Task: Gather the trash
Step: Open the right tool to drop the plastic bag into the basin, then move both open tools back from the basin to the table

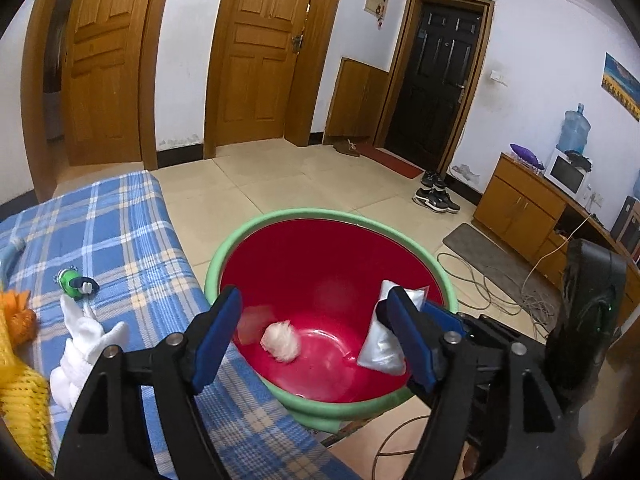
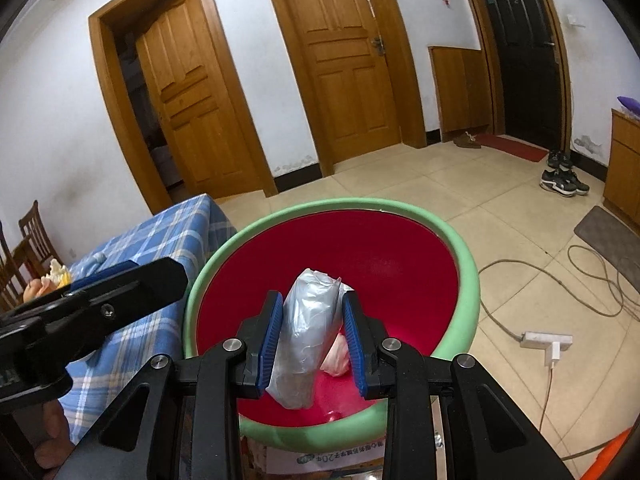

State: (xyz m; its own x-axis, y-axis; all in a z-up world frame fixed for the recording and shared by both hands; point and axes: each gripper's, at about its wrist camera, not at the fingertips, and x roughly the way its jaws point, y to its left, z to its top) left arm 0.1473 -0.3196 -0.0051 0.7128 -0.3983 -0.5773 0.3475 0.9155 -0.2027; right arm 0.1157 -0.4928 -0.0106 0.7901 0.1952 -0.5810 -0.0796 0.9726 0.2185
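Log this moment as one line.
left hand-held gripper: open, empty | right hand-held gripper: shut on clear plastic bag | white crumpled paper ball: inside red basin with green rim

You've got a glossy red plastic basin (image 1: 332, 264) with a matt green rim, a crinkly clear plastic bag (image 2: 306, 340), a fluffy white wad (image 1: 281, 341), woven checked cloth (image 1: 120, 240) and ribbed blue pads (image 2: 272, 340)

Our left gripper (image 1: 312, 344) hangs with its jaws apart over the red basin (image 1: 332, 216), where we see a white wad (image 1: 281, 341) and a silver bag (image 1: 382, 344)
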